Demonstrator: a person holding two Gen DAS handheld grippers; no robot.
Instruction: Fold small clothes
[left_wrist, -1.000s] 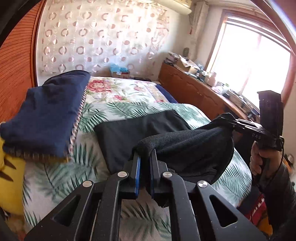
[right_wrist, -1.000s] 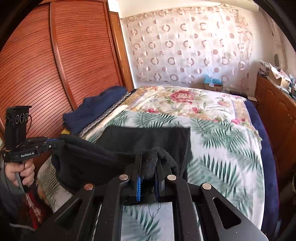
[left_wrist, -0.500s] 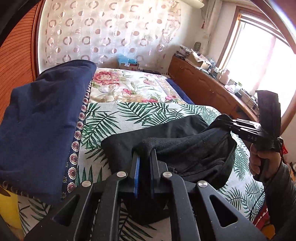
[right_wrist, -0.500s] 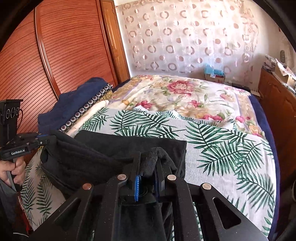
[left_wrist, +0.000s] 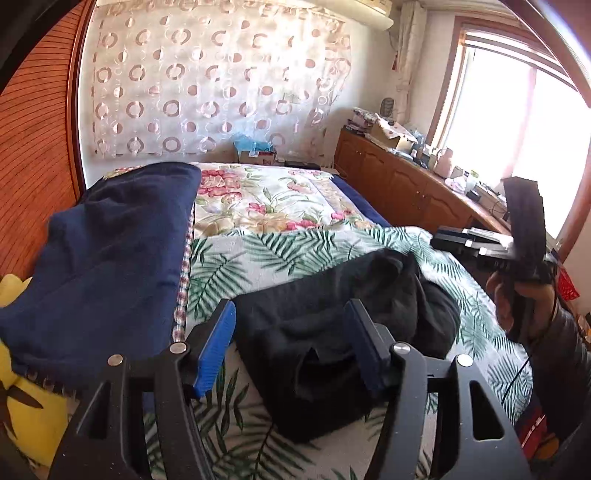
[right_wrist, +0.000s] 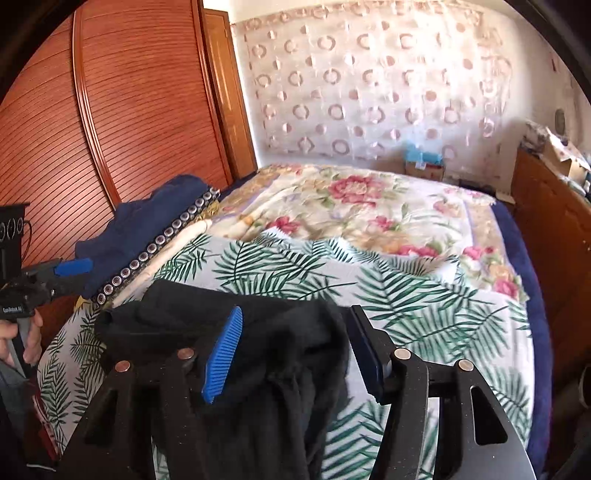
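Presently, the wide bed with its palm-leaf and floral printed cover carries everything of note. A folded navy blue blanket with a patterned trim lies along its side nearest the wooden slatted wardrobe, well apart from the work.

The task's thing, a black soft knitted garment, lies on the near part of the bed, doubled over on itself with a rumpled upper layer and a loose flap at the front edge. In the right wrist view the same garment rests partly under and between the gripper fingers.

The left gripper stands spread, its jaws having just been opening; cloth lies between the blue pads but they do not press on it. The right gripper is likewise spread after just opening, with a fold of cloth lying slack between the pads and none clamped.

Judgement on handling: the garment appears light, limp and somewhat thick, not fragile and not slippery; it will sag and bunch wherever unsupported. Best hold is at two corners of one edge, one gripper at each, pinching both layers so that the fold does not slide apart.
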